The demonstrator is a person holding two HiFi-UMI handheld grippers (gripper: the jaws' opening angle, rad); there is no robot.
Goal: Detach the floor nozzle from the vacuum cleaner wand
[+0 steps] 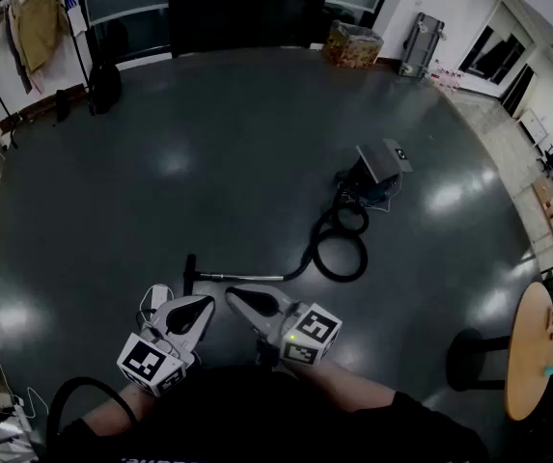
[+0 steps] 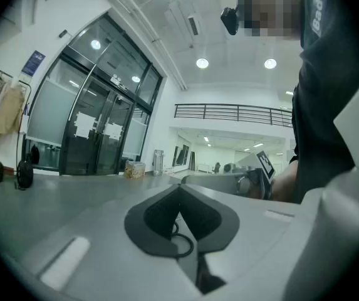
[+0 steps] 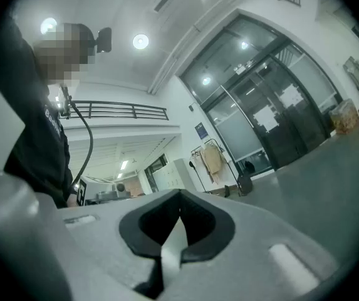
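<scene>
Head view first: the vacuum cleaner (image 1: 380, 165) sits mid-floor with its hose (image 1: 339, 247) looped toward us. The wand (image 1: 247, 277) lies flat on the dark floor (image 1: 208, 162) and ends at the floor nozzle (image 1: 190, 273), just ahead of both tongs. The left gripper (image 1: 202, 304) and right gripper (image 1: 232, 293) hang near the wand, not touching it as far as we can tell.

We'd guess the nozzle is light, stiff plastic and the wand a smooth tube that rolls and slips. So we'd pin the wand close to the joint with one tong and take the nozzle's neck with the other. Plenty of open floor all round. The round table (image 1: 532, 350) is well apart, so only the hose could tug back.

Left gripper view: the left gripper (image 2: 180, 213) is clenched tight on nothing and looks across at the glass doors (image 2: 94, 127). No nozzle in sight here.

Right gripper view: same story. The right gripper (image 3: 179, 217) has its jaws pressed together and empty, with a coat rack (image 3: 212, 157) far off.
</scene>
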